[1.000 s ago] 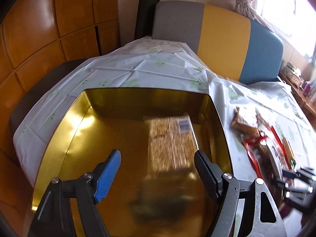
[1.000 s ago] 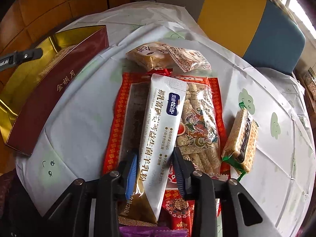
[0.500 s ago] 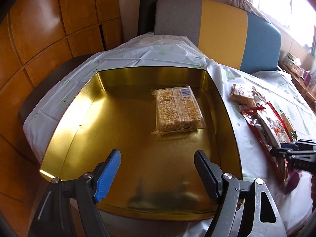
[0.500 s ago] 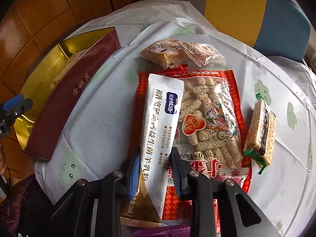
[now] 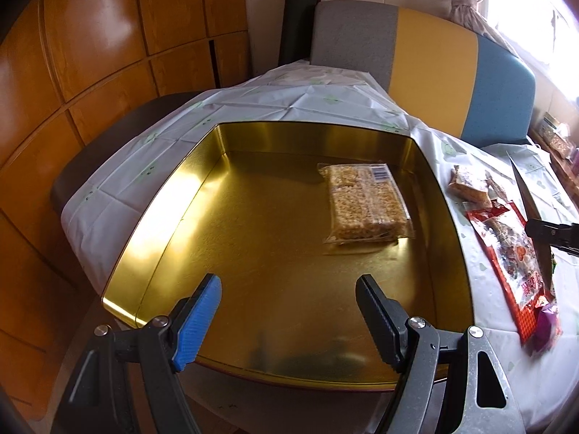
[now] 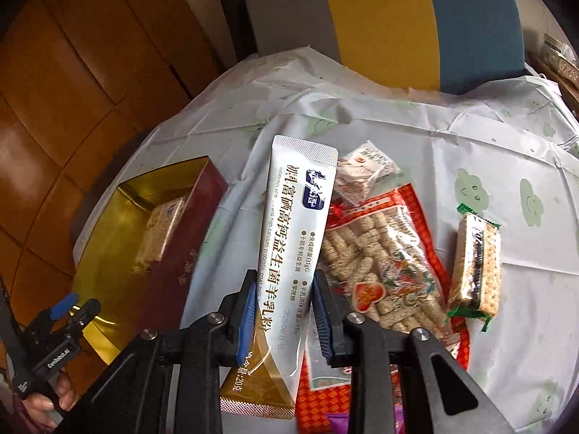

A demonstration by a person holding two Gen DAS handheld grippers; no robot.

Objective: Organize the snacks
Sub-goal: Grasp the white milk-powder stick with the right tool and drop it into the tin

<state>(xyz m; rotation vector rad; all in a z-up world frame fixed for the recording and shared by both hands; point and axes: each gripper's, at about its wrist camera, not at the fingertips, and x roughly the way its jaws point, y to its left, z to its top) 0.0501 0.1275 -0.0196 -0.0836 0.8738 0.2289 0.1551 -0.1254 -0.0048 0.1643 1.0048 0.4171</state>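
Note:
My right gripper (image 6: 284, 311) is shut on a long white sachet (image 6: 293, 238) and holds it lifted above the table, over the red snack bag (image 6: 391, 271). My left gripper (image 5: 289, 311) is open and empty over the near edge of the gold tin box (image 5: 173, 195), which also shows in the right wrist view (image 6: 108, 264). One clear pack of puffed-rice bars (image 5: 365, 202) lies inside the tin at its right side. The right gripper (image 5: 550, 235) with the sachet's edge shows at the right of the left wrist view.
A green-wrapped cracker pack (image 6: 476, 264) and small clear snack packs (image 6: 362, 173) lie on the white tablecloth (image 6: 470, 137). A purple wrapper (image 5: 546, 329) lies near the table's front. A grey, yellow and blue seat back (image 5: 434, 61) stands behind the table. Wood panelling (image 5: 72, 72) is on the left.
My right gripper has lifted the white sachet off the red bag and swung toward the tin. My left gripper has drawn back from inside the tin to its near edge.

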